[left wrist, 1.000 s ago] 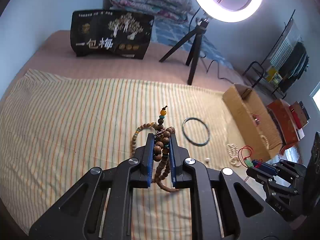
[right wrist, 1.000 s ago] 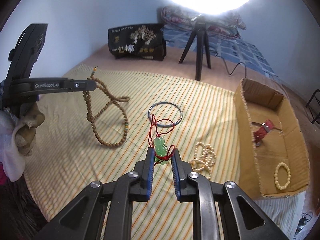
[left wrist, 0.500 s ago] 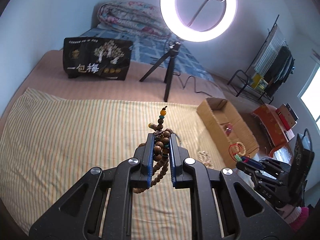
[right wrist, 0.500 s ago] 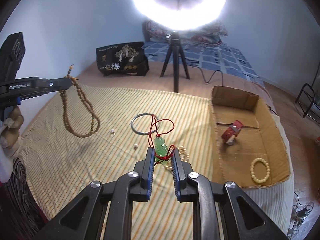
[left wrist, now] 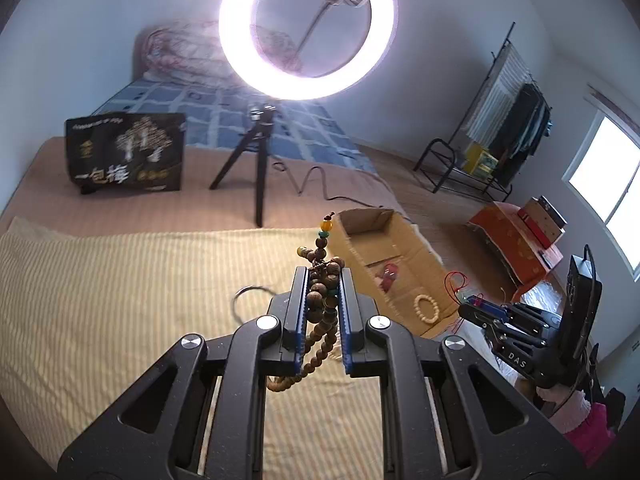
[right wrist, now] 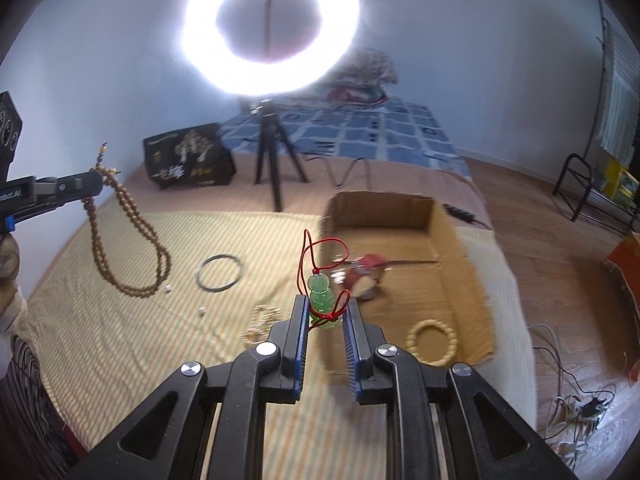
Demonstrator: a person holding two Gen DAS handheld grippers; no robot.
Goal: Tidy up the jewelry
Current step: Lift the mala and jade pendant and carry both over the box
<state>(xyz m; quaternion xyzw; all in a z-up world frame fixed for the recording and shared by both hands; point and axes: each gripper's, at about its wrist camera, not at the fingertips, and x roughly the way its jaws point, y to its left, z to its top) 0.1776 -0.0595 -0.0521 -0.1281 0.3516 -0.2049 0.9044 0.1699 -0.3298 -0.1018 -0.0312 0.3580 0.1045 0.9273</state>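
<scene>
**Inspector:** Your left gripper (left wrist: 324, 292) is clamped on the wooden bead strand (left wrist: 320, 320), with several beads bunched between the blue pads. The tail with the amber bead stands above the jaws and a long loop hangs free below, clear of the striped cloth (left wrist: 120, 300). The right wrist view confirms the loop dangling in the air.

**Operator:** And the right side?

**Inspector:** Your right gripper (right wrist: 326, 312) is closed on the green pendant (right wrist: 320, 300), its red cord (right wrist: 308, 256) looping up over the near wall of the cardboard box (right wrist: 460, 264). The box already holds a pale bead bracelet (right wrist: 432, 338) and a red item (right wrist: 370, 268). A dark bangle (right wrist: 219, 273), a pale bead cluster (right wrist: 260, 324) and two small loose beads lie on the cloth.

**Operator:** How will these handle?

**Inspector:** By my reading, the wooden strand is light and wholly limp. It will swing and drape, and it may snag the box wall if you carry it low. Your hold on a bunch of beads looks sound; round beads can roll between pads, so do not slacken the grip until the strand is over the box. The pendant looks like jade or glass: small, smooth, probably slippery and liable to chip. You hold it at its lower half only, with the knot beside the pads. Taking it by the cord at the knot would be safer than pinching the polished body.

**Operator:** Risks?

**Inspector:** The cord catching the cardboard edge, and the loop trailing outside the box on release.
</scene>
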